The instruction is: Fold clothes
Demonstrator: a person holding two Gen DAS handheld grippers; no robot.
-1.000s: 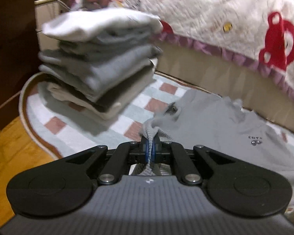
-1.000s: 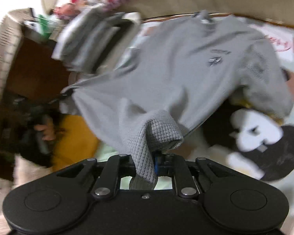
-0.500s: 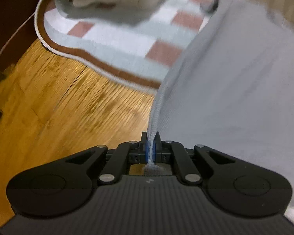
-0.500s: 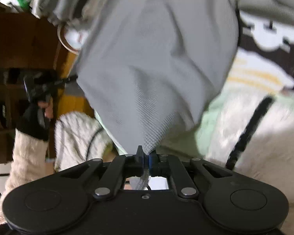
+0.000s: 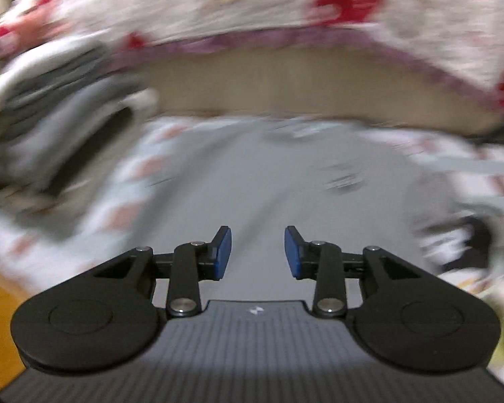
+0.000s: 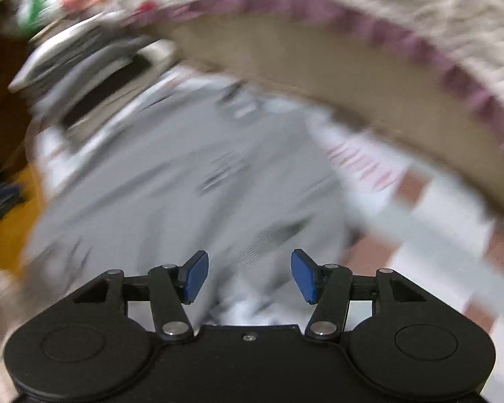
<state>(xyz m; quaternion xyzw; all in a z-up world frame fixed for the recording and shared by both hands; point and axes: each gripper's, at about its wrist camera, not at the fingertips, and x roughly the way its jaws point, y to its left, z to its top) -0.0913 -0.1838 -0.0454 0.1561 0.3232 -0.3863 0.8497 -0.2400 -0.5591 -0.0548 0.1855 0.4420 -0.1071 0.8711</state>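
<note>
Both views blurred. Left gripper fingers spread, empty; right gripper same. Grey shirt mid-frame on checked rug; folded stack upper left.

one grey shirt, one clothes stack

Left tool: jaws spread wide, nothing between them; its blue pads face each other across a clear gap.
Left tool pose: level in its own view, both black linkage arms splayed outward evenly.
Right tool: jaws parted wide and empty; blue pads angled slightly outward at the tips.
Right tool pose: level in its own view, linkage arms splayed symmetrically.
Hands: not visible in either view.
</note>
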